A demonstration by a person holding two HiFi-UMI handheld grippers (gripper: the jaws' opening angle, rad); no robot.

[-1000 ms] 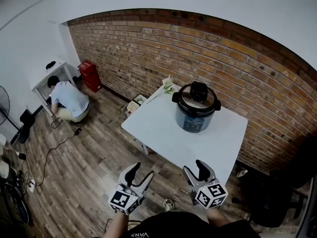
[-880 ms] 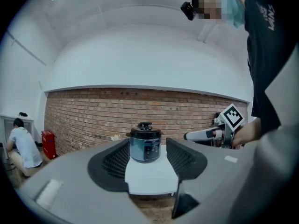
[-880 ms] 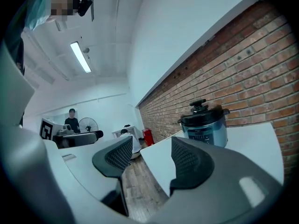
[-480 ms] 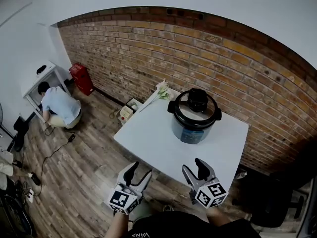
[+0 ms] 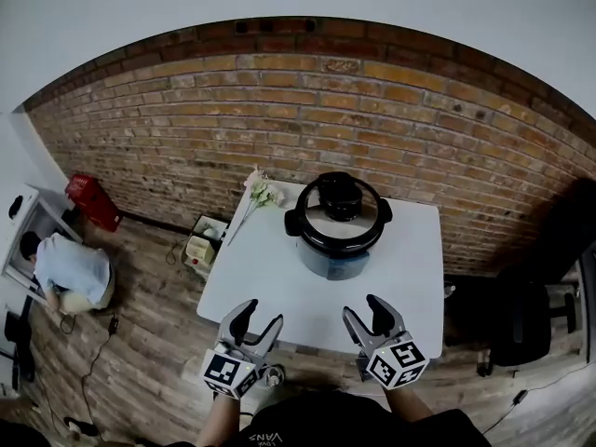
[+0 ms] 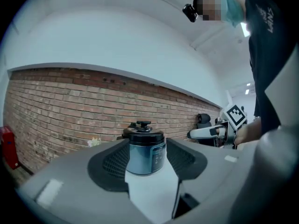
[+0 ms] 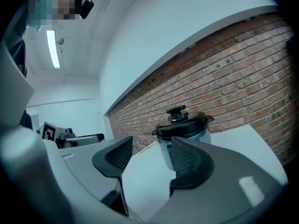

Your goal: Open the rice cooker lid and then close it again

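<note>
Fingers (image 5: 240, 322) of left gripper (image 5: 263, 314) and right gripper (image 5: 364, 310) spread, empty, rice cooker (image 5: 337, 226) well beyond them.

A white table (image 5: 279, 291) stands near a brick wall (image 5: 168, 128) on a wooden plank floor (image 5: 140, 361). Pale flowers (image 5: 262, 192) lie at its far left corner. Left of it on the floor sits a cream box (image 5: 199, 248); farther left, a red container (image 5: 90, 200) and a crouching person (image 5: 74, 273). A black chair (image 5: 520, 324) stands at the right
</note>
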